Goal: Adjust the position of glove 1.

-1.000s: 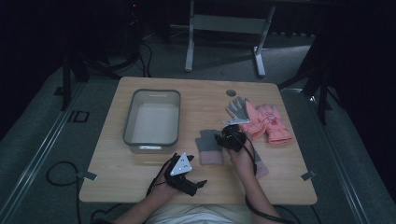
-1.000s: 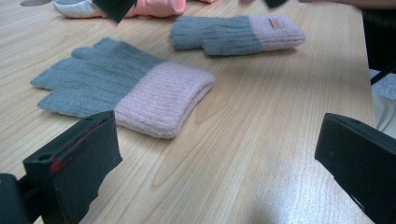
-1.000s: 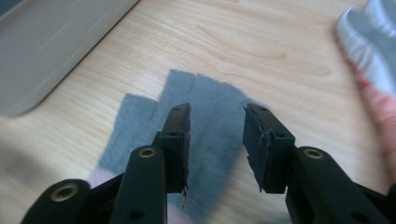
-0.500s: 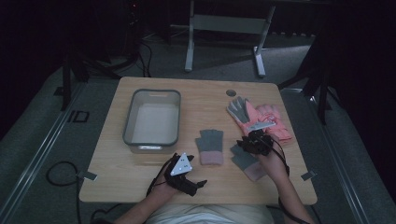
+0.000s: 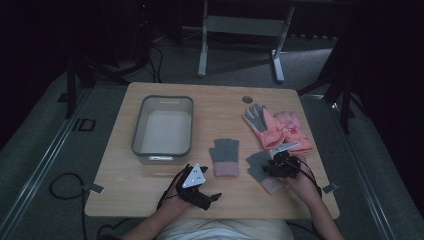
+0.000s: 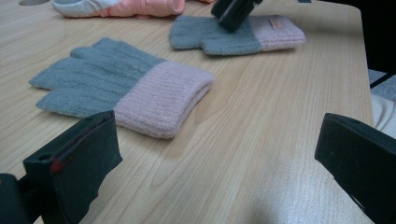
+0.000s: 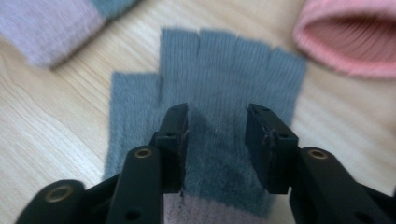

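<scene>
Our right gripper (image 7: 217, 140), jaws parted astride the palm of the grey glove (image 7: 224, 88) lying flat just right of its twin (image 5: 225, 157), may pinch only a thin fold and drop it, while our left gripper (image 5: 200, 187) rests spread below that twin

Two grey gloves (image 5: 226, 156) with pink cuffs lie near the front edge of the pale wood-grain bench (image 5: 150, 185); pink mittens (image 5: 292, 131) toward the right edge; tongs black
</scene>
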The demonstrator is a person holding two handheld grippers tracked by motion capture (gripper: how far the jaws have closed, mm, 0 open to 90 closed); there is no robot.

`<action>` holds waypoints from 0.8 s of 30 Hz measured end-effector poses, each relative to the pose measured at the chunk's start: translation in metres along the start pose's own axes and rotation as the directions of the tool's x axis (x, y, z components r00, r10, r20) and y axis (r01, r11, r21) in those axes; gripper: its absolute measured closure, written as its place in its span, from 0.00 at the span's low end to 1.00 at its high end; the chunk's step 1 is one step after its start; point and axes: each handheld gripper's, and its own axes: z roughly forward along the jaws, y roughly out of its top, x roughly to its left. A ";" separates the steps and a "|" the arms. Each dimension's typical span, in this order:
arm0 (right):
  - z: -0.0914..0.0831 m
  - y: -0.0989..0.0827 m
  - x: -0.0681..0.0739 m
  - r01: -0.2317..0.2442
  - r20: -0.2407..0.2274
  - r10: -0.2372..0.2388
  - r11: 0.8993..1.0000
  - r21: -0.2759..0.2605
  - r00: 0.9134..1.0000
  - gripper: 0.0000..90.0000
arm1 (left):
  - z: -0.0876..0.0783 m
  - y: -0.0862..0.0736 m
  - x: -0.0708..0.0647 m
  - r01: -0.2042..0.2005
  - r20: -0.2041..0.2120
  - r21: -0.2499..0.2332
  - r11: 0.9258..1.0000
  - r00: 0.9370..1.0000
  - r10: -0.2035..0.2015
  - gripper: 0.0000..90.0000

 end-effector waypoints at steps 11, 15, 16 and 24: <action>0.004 -0.003 0.009 -0.018 0.034 0.019 1.000 -0.022 0.999 0.89 | 0.000 0.000 0.000 0.000 -0.001 -0.003 1.000 1.000 0.000 0.00; -0.001 0.000 0.010 -0.054 0.037 0.055 0.998 -0.010 0.998 0.94 | 0.000 0.000 0.000 0.001 -0.001 -0.005 1.000 1.000 -0.001 0.00; -0.004 0.002 0.010 -0.066 0.034 0.066 0.998 -0.006 0.997 0.94 | 0.000 0.000 0.000 0.001 -0.001 -0.004 1.000 1.000 -0.001 0.00; -0.058 0.018 0.016 -0.183 0.043 0.193 0.968 -0.172 0.980 0.94 | -0.001 0.000 -0.001 -0.014 -0.008 -0.012 1.000 1.000 0.014 0.00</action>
